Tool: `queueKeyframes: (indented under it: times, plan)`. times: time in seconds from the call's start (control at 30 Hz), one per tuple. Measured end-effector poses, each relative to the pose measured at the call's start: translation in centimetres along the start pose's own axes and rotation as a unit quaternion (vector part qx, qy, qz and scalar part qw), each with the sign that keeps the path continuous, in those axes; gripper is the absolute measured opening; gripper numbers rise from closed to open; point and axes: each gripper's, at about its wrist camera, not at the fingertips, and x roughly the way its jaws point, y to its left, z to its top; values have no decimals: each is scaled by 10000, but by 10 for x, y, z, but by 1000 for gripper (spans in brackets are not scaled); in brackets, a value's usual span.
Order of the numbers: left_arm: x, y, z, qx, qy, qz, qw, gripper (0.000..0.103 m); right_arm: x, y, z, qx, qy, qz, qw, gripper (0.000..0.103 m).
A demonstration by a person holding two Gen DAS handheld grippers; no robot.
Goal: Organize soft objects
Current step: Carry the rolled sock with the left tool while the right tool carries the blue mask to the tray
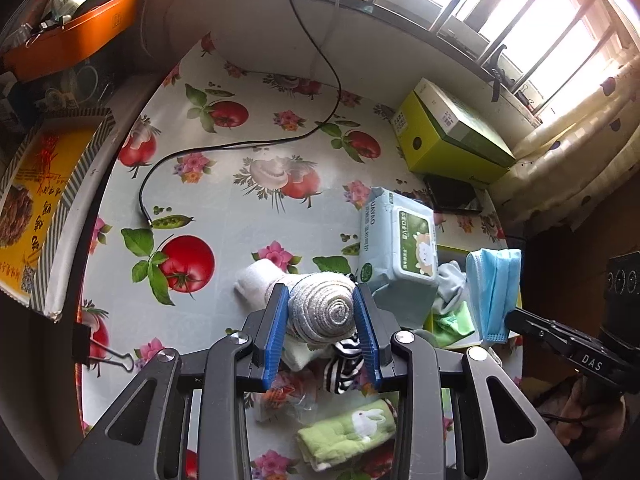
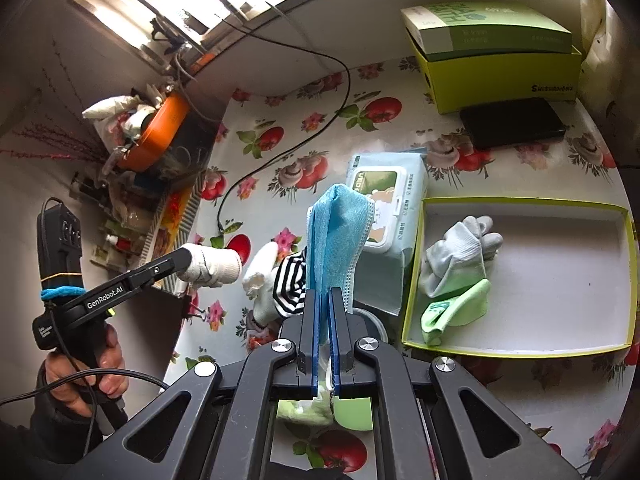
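Two grippers are loaded as I work. My left gripper (image 1: 322, 312) has its jaws about half open, pads pressed on the sides of a rolled grey sock (image 1: 324, 312), which it holds clear of the table. My right gripper (image 2: 324, 300) is squeezed nearly closed on a blue face mask (image 2: 336, 236), which stands folded above the jaws.

I take the yellow-rimmed tray (image 2: 520, 350) as my landmark. Inside it, toward its left side, lie a grey glove (image 2: 456, 256) and a green sock (image 2: 456, 308), so I judge part of the sorting done. The mask hangs just left of the tray, over the pack of wet wipes (image 2: 396, 200) that touches the tray's left wall. The rolled sock is further left, well apart from the tray.

Left on the tablecloth (image 1: 224, 184), all left of the tray, are a striped sock (image 2: 290, 284), a white sock (image 2: 260, 276) and a green towel with a rabbit (image 1: 348, 432). I reckon both held items go in next, then these.
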Motion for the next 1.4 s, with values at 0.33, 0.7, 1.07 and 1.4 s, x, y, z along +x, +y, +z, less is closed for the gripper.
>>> queueKeyframes:
  times: [0.33, 0.7, 1.07, 1.4]
  plan:
    - [6, -36, 12, 334, 35, -166, 9993, 34, -19, -31, -4, 319, -188, -131, 9992, 5]
    - [17, -87, 23, 829, 132, -429, 9955, 34, -32, -65, -11, 725, -343, -297, 9963, 5]
    - [36, -131, 30, 1272, 276, -592, 9897, 34, -27, -109, -19, 1198, -364, -459, 9911, 5]
    - [48, -168, 37, 1609, 342, -699, 9839, 34, -15, -148, -22, 1500, -322, -523, 9868, 5]
